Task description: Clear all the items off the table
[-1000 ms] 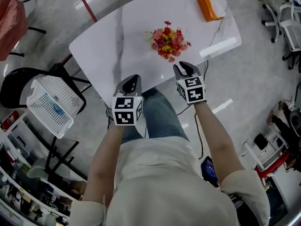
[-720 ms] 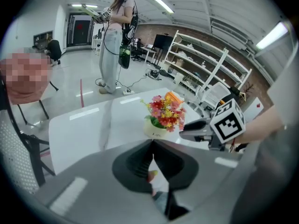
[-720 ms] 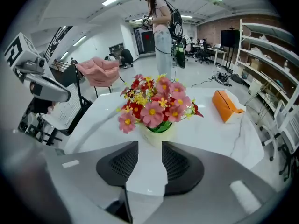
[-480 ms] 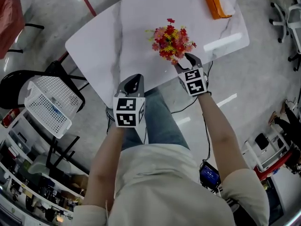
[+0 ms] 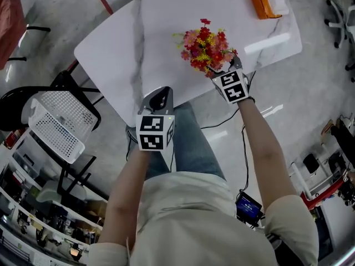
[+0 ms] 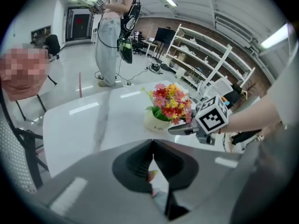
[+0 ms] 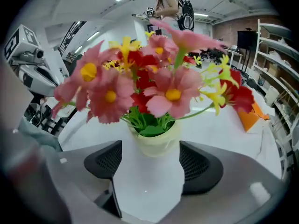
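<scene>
A cream pot of pink, red and yellow flowers (image 5: 206,47) stands near the front edge of the white marble table (image 5: 127,43). My right gripper (image 5: 224,66) reaches it from the front. In the right gripper view the pot (image 7: 156,141) stands between the tips of the dark pads (image 7: 106,160), which do not touch it. That gripper (image 7: 150,164) is open, and its jaws have just been opening. My left gripper (image 5: 158,96) is shut and empty (image 6: 152,143) at the table's near edge, left of the pot (image 6: 159,121). An orange tissue box (image 5: 266,0) lies at the far right corner.
A white mesh basket (image 5: 55,123) rests on a black chair left of the table. A person (image 6: 110,31) stands beyond the table's far side. Shelving (image 6: 210,64) lines the wall, and office chairs (image 5: 344,15) stand at the right.
My right gripper has moved forward and down to the flower pot, and its jaws have opened around the pot's base. The left gripper has sunk a little by the table edge.
</scene>
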A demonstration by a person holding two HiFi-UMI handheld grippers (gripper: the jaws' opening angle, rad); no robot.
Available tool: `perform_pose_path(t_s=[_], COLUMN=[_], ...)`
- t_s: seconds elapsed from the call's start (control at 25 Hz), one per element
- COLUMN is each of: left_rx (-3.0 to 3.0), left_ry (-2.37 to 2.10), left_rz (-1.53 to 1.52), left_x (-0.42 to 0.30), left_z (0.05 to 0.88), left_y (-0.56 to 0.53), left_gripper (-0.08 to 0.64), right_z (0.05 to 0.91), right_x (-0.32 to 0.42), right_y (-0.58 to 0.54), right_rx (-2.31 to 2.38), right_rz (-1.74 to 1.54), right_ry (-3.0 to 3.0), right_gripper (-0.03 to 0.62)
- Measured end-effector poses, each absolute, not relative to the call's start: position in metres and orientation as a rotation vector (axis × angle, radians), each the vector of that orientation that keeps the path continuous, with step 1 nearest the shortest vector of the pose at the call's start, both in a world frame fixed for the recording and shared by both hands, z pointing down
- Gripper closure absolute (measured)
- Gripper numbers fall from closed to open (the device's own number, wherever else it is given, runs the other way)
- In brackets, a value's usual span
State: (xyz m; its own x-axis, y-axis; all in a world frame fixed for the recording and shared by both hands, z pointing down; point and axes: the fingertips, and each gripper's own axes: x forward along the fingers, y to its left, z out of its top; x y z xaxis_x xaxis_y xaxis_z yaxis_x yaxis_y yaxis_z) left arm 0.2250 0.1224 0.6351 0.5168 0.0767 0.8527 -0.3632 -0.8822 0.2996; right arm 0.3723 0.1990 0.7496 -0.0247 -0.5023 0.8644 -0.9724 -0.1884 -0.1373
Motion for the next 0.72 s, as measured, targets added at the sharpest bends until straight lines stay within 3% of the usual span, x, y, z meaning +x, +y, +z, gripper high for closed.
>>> perform_pose_path(t_s=[0.4,0.72], left_rx=[2.291,2.264], left_ry=[-0.238,-0.239], left_rz=[1.364,1.38], left_x=[0.229,0.226], left_z=[0.658,0.666], left_y=[0.119,0.125], left_gripper=[0.551,0.551], right_z=[0.767,0.77], right_x=[0.384,0.382], right_y=[0.17,0.152], right_rx=[1.607,1.556], right_rz=[0.914,0.826], right_ry=[-1.686,-1.775], right_gripper=[0.125,0.1])
